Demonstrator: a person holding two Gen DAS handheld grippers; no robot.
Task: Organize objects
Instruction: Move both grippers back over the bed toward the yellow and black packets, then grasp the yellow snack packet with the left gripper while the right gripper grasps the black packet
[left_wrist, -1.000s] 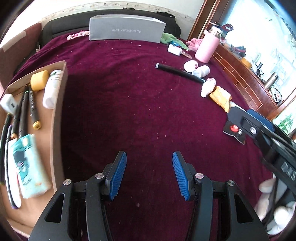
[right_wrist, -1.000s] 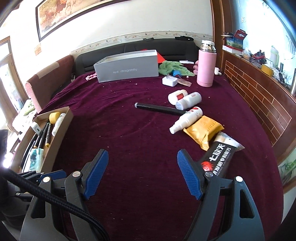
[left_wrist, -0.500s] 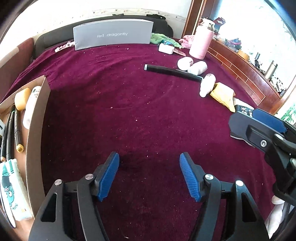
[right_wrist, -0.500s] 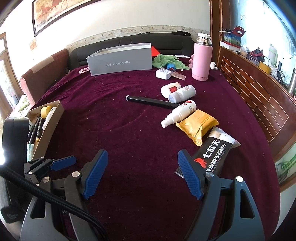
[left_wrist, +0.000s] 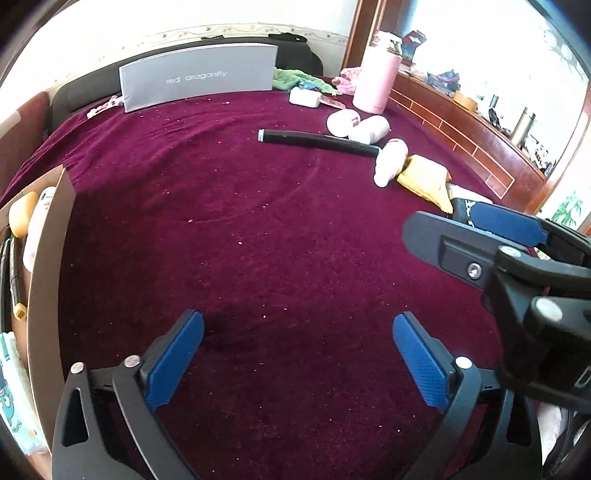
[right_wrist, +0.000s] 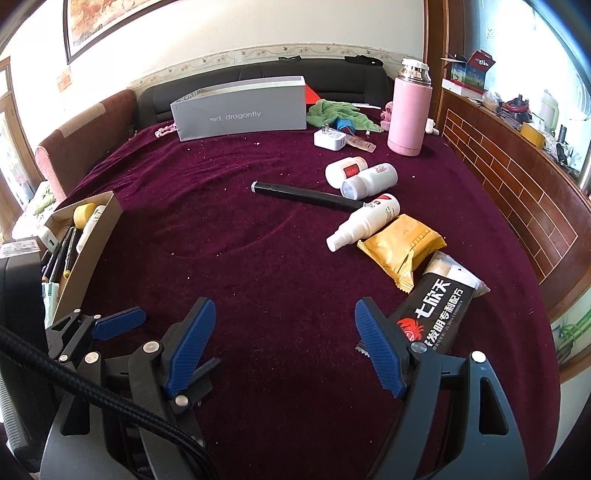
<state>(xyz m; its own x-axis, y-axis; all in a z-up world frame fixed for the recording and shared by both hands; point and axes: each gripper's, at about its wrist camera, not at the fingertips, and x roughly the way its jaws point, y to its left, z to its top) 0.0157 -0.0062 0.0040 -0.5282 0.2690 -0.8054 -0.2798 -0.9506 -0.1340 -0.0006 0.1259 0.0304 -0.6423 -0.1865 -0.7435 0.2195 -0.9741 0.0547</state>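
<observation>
My left gripper is open and empty above the maroon cloth. My right gripper is open and empty too; it shows at the right of the left wrist view. A cardboard box at the left holds pens, a yellow cap and a bottle. On the right lie a black pen, a white spray bottle, two white pill bottles, a gold packet and a black sachet beside my right fingertip.
A grey shoebox stands at the back. A pink thermos, a white charger and a green cloth are at the back right. A wooden ledge runs along the right.
My left gripper has opened wider and turned right, away from the cardboard box. My right gripper has moved forward, nearer the black sachet.
</observation>
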